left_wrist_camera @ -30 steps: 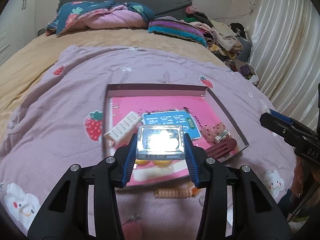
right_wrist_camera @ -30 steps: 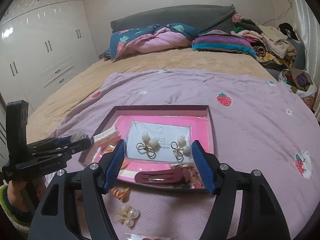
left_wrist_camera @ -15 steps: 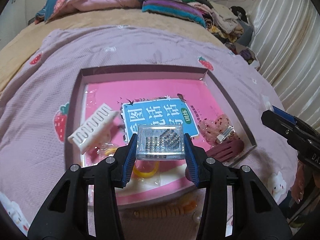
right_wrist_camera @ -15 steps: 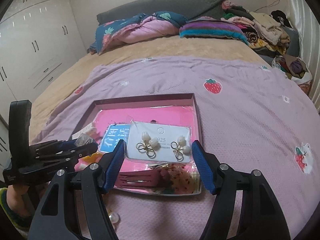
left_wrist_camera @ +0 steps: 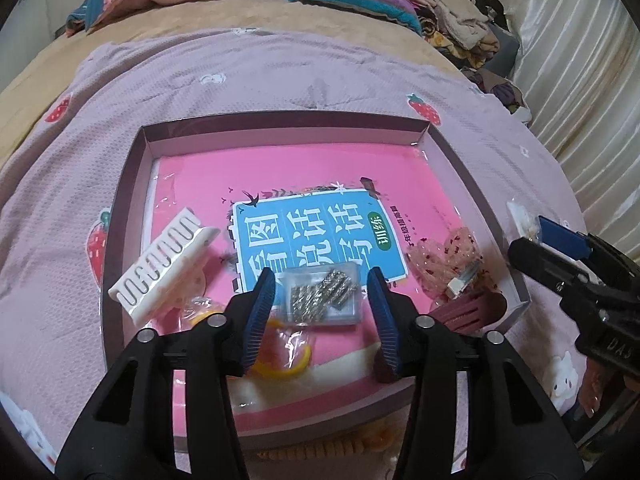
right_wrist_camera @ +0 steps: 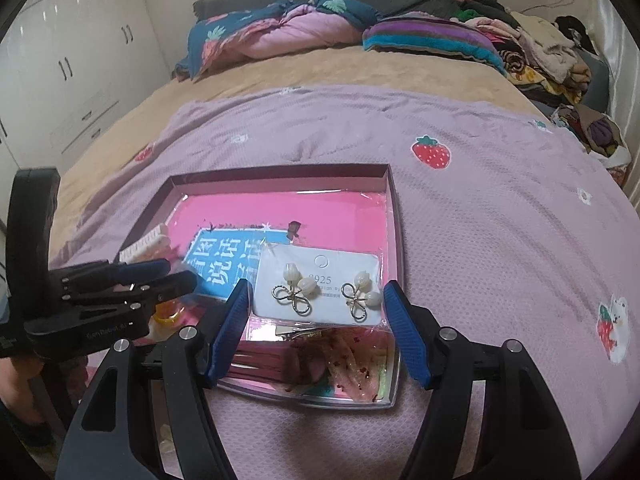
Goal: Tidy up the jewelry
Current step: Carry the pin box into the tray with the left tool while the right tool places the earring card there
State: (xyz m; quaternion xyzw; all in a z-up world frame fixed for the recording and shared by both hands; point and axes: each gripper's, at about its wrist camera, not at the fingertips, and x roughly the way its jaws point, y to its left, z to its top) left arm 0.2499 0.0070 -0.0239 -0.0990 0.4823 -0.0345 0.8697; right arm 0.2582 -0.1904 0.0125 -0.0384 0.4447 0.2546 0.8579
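Left tongs (left_wrist_camera: 322, 304): released, jaws wide, hanging over the near part of the tray; touching nothing.
Packet (left_wrist_camera: 324, 298): small clear packet of silver chain, lying flat in the tray between the left jaws, apart from both.
Right tongs (right_wrist_camera: 316, 320): clenched on the card, one jaw at each short edge; seen also at the right edge of the left view (left_wrist_camera: 560, 240).
Card (right_wrist_camera: 318, 286): white earring card in a clear sleeve, two gold bow earrings with pearl buds; held above the right near corner of the tray.
Tray (left_wrist_camera: 280, 130): shallow box, dark rim, pink book inside with a blue label (left_wrist_camera: 312, 236); resting on the blanket.
Comb (left_wrist_camera: 164, 260): white, in the left part of the tray, tilted.
Ring (left_wrist_camera: 286, 354): yellow, in plastic, in the tray below the left jaw.
Hair clip (left_wrist_camera: 466, 310): dark red, at the right near corner of the tray.
Pink bow (left_wrist_camera: 444, 258): beaded, with a metal clip, just beside the hair clip.
Blanket (right_wrist_camera: 500, 200): lilac with strawberries, spread over the bed.
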